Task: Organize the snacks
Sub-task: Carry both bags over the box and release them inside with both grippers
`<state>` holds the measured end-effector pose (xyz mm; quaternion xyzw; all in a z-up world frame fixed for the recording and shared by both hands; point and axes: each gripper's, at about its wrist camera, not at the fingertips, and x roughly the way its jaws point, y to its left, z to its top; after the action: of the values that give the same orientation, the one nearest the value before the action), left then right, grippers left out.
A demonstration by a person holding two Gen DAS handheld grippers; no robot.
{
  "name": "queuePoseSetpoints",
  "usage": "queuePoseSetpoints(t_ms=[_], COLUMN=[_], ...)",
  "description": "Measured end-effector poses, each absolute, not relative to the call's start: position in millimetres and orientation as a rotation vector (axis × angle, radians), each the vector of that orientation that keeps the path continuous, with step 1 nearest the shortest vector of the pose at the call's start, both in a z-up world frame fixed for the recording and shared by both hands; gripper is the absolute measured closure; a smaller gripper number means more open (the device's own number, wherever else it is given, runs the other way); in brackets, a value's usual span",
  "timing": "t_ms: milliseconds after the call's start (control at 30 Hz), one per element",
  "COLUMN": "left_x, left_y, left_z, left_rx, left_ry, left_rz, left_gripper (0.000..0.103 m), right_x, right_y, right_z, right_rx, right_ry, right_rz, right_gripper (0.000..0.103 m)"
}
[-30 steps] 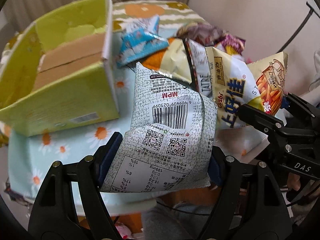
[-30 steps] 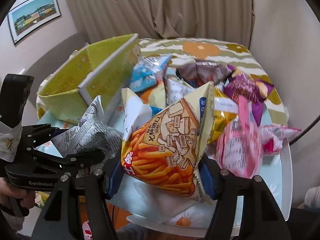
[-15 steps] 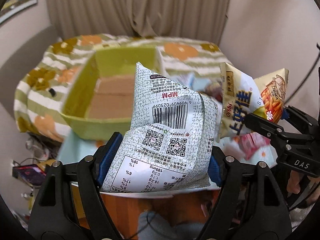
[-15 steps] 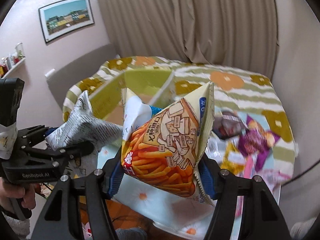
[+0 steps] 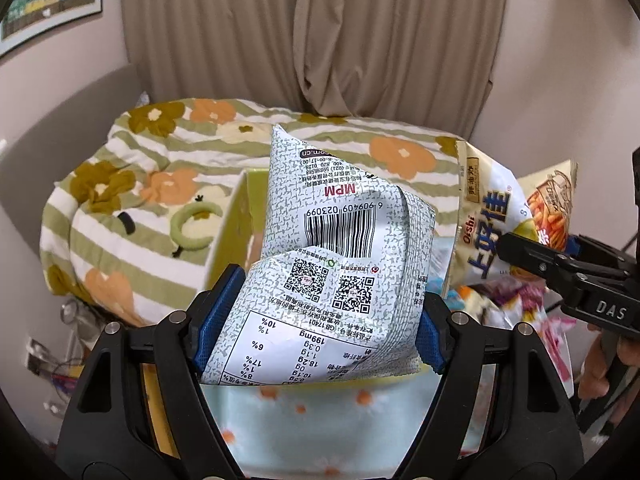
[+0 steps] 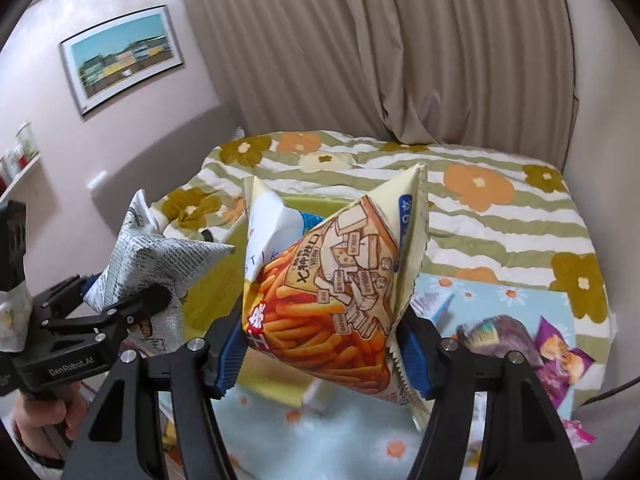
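Left wrist: white bag (image 5: 340,272) overlaps box rim (image 5: 236,216).

Grey packet (image 5: 340,264) reads "MPM"; yellow bag (image 5: 486,232) reads "Oishi".

black left gripper (image 5: 316,328) and right gripper (image 6: 320,356), blue pads, silver screws, "das" and "genrobot.ai" lettering.

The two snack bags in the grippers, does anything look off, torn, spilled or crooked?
No tear or spill shows. The grey-white bag is creased and squashed between the left gripper pads, print upside down. The fries bag is pinched in the right gripper, tilted, one corner up.
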<state>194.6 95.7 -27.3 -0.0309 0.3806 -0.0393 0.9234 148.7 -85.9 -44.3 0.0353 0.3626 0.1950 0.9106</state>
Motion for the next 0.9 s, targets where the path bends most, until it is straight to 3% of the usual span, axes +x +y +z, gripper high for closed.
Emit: queuePoseSetpoints(t_ms=[500,567,633,900], left_x=[375,384,389,370], left_y=[130,128,128,142], left_z=[-106,-115,-122,-126], left_rx=[-0.062,-0.064,-0.053,-0.078], left_ry=[0.985,0.996,1.006,1.01], left_rz=[-0.219,-0.234,-0.227,-0.215], left_gripper=[0.029,0.024,0.002,0.001], right_x=[267,275,280,284], right_y=[-25,-23,-23,-17], right_z=[-75,-81,-87,-93], right_rx=[0.105,0.114,0.123,0.111], right_ry=[0.862,0.877,0.893,0.917], right_rz=[0.202,0.179,0.163,0.158], right_gripper=[0.041,0.041,0.041,0.041])
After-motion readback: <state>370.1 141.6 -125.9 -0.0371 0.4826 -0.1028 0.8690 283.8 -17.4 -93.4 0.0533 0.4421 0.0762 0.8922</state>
